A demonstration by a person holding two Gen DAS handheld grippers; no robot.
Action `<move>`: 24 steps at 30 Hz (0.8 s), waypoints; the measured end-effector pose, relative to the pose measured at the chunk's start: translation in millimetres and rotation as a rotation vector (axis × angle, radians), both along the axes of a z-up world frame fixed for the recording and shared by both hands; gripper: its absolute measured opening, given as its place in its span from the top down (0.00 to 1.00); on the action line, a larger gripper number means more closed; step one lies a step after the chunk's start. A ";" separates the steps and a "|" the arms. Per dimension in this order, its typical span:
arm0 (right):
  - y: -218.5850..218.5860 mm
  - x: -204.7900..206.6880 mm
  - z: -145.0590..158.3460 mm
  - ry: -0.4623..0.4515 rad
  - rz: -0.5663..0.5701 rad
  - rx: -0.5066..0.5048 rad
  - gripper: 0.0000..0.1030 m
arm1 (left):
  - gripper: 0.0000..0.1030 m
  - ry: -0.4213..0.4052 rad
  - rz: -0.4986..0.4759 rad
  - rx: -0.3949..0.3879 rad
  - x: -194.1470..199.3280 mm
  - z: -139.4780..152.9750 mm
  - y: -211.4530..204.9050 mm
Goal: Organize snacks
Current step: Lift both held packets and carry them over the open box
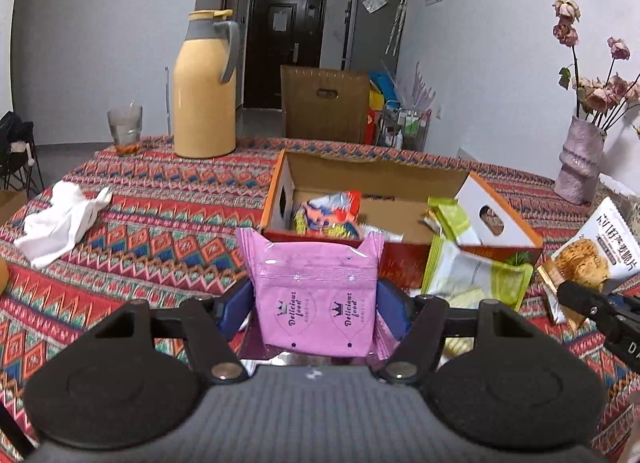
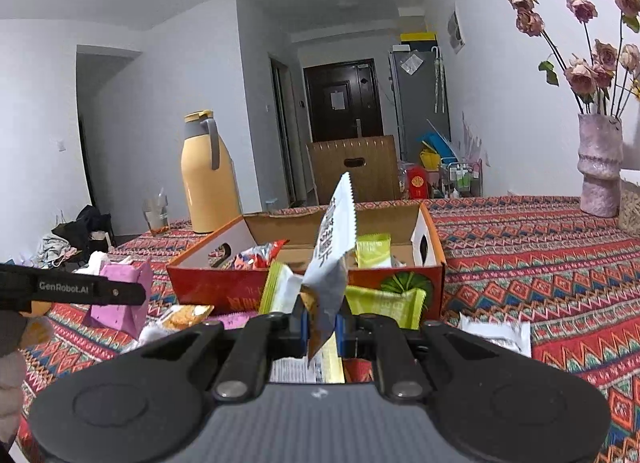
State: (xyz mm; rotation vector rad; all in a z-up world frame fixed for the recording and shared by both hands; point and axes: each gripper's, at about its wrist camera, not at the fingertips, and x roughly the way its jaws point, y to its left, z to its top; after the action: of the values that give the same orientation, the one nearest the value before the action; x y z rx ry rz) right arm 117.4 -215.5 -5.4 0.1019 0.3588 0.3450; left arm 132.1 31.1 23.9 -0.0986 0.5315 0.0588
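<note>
- Snacks are held in both grippers at once: the left gripper [image 1: 316, 303] has its jaws closed on a stack of pink packets [image 1: 316, 291], squeezed flat between the blue pads.
- The right gripper [image 2: 322, 327] pinches a white oat-crisp bag [image 2: 334, 255] by its lower end, jaws narrow, so the bag stands tall and leans over the cardboard box [image 2: 400, 279].
- The box sits open on the patterned tablecloth [image 1: 160, 215], just ahead of both grippers, already holding red and green packets; more green packets [image 1: 476, 275] lie against its front wall.
- Risk one — the pink stack is several loose packets, and the outer ones could slide out if the grip eases before it clears the box's front wall.
- Risk two — the white bag is top-heavy in that low pinch; it may fold and catch on the rim.
- Both grippers heading for one opening could collide, or nudge the box toward the yellow thermos [image 1: 206, 91].
</note>
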 end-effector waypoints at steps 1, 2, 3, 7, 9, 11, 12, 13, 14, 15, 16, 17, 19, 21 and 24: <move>0.7 2.8 1.6 -0.003 0.001 0.000 0.88 | 0.34 -0.005 -0.001 0.002 3.6 2.8 -0.8; 1.8 5.8 3.5 -0.008 0.002 -0.001 0.88 | 0.34 -0.009 -0.002 0.004 7.6 5.1 -0.6; 2.6 9.2 5.5 -0.013 0.003 -0.001 0.88 | 0.34 -0.012 -0.002 0.003 11.2 7.7 -1.2; 5.5 23.2 13.9 -0.031 0.005 0.002 0.88 | 0.34 -0.032 -0.015 0.007 27.2 18.4 -5.3; 7.8 31.4 18.5 -0.042 0.005 0.004 0.88 | 0.34 -0.041 -0.020 0.011 35.3 23.2 -8.1; 9.3 39.4 22.5 -0.053 0.004 0.006 0.88 | 0.34 -0.049 -0.026 0.013 43.4 27.7 -10.6; 10.0 43.7 24.4 -0.058 0.003 0.006 0.88 | 0.34 -0.054 -0.026 0.014 48.1 29.7 -11.7; 10.6 47.6 26.3 -0.063 0.003 0.007 0.88 | 0.34 -0.057 -0.028 0.014 52.6 31.3 -12.6; 11.3 52.8 28.3 -0.068 0.001 0.008 0.88 | 0.34 -0.059 -0.029 0.011 56.6 32.4 -13.2; 12.0 57.4 30.1 -0.071 0.001 0.008 0.88 | 0.34 -0.060 -0.029 0.007 61.2 33.6 -13.8; 12.5 62.0 31.6 -0.074 0.000 0.009 0.88 | 0.34 -0.059 -0.030 0.005 65.8 34.4 -14.5; 13.0 67.3 33.2 -0.077 -0.002 0.009 0.88 | 0.34 -0.057 -0.031 0.004 71.5 35.2 -15.7; 13.0 76.8 34.9 -0.081 -0.005 0.011 0.88 | 0.34 -0.058 -0.031 0.006 82.5 36.4 -17.9; 13.7 88.2 36.5 -0.082 -0.008 0.014 0.88 | 0.34 -0.056 -0.029 0.007 92.2 36.2 -18.3; 15.7 104.8 36.8 -0.079 -0.008 0.008 0.88 | 0.34 -0.050 -0.028 0.007 108.9 34.9 -19.7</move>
State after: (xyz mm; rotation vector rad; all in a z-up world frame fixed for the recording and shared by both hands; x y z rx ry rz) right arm 222.1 -199.8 31.3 0.0976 0.2784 0.3416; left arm 241.0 11.4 58.9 -0.0858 0.4825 0.0312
